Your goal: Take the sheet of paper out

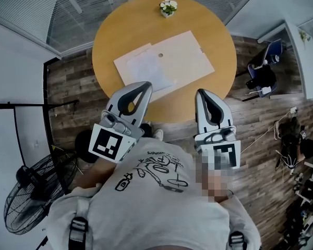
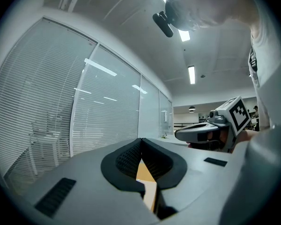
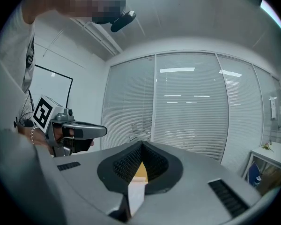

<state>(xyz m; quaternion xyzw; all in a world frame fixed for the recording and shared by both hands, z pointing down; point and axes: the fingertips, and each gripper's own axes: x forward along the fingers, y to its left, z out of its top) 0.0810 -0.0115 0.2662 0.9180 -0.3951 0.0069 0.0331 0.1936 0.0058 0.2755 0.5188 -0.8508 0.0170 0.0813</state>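
Both grippers hover at the near edge of the round table (image 1: 221,82), and neither is on anything. The left gripper (image 1: 145,86) has its jaws pressed together and empty, and so does the right gripper (image 1: 201,94). The sheet of paper (image 1: 145,68) lies near the table's middle, its white end showing at the left end of a cream envelope (image 1: 187,50). Whether it is tucked in or lying on top I cannot tell. To do this well, spread one pair of jaws before reaching in, pin the envelope flat with the other gripper, pinch only the exposed white edge, and draw it out low and straight towards the near edge, well clear of the flower pot (image 1: 168,7) on the far side.
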